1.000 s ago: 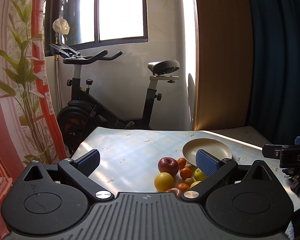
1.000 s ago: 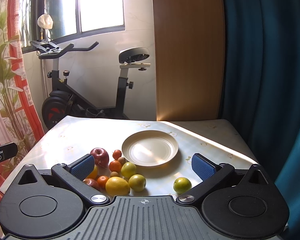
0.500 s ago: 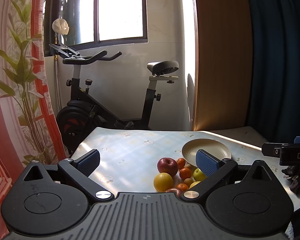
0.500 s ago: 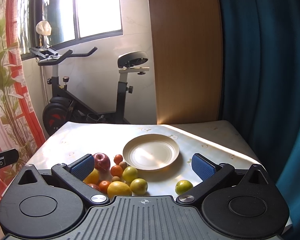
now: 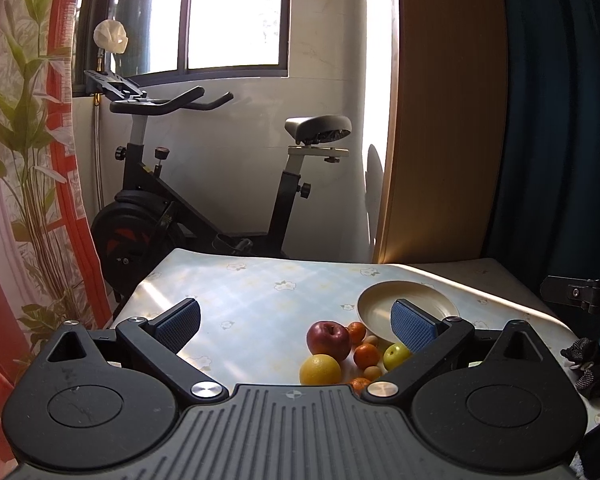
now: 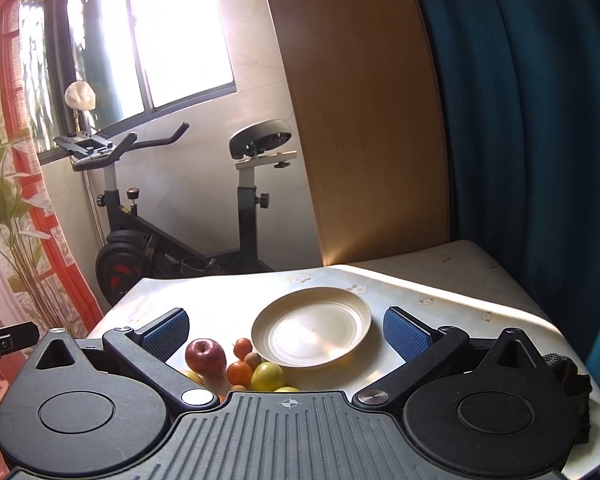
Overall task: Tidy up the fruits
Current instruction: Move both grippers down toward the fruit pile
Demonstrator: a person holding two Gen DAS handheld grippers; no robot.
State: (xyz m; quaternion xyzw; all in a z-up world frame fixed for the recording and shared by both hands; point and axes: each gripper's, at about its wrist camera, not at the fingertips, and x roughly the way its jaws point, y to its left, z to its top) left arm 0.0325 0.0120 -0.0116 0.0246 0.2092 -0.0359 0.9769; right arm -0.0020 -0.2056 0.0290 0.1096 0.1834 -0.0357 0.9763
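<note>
Both of your jaws stand wide apart with nothing between them: your left gripper (image 5: 296, 322) hovers above the table (image 5: 260, 296) near the fruit pile, and your right gripper (image 6: 286, 330) hangs over the plate (image 6: 356, 312), which holds no fruit. You have the fruit bunched on the table just beside the plate's near-left rim: a red apple (image 6: 205, 355), a yellow orange (image 5: 320, 369) in front of it, small tangerines (image 6: 239, 373), and a green-yellow fruit (image 6: 268, 375) touching the plate's edge. Behind the table you face an exercise bike (image 5: 204, 200) under the window (image 5: 236, 16).
</note>
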